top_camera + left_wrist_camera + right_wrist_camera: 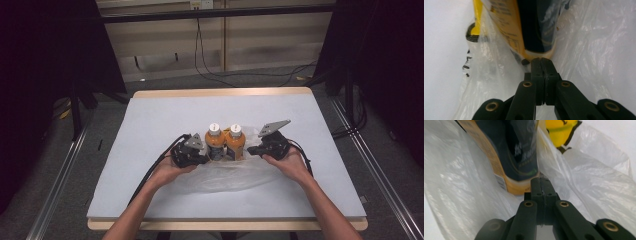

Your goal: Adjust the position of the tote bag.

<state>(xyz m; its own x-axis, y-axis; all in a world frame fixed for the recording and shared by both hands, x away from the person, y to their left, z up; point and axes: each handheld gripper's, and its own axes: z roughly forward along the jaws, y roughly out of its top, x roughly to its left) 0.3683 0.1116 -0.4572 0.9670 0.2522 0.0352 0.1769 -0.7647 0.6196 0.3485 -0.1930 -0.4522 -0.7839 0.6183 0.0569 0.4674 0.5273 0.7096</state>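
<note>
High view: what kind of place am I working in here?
Probably a lab recording bay, not a home: a table under a plain white cover, black curtains on both sides, and loose cables on the grey floor. Both claws pinch a clear plastic bag around two orange bottles.

Two bottles (225, 142) standing side by side, touching, near the middle of the tabletop (150, 125). Plastic bag (225, 177) around and in front of them. Left tongs (202, 157) just left, right tongs (252, 150) just right.

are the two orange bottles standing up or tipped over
Standing up. In the high view both orange bottles sit side by side with white caps on top, on the clear plastic bag between the two grippers.
</note>
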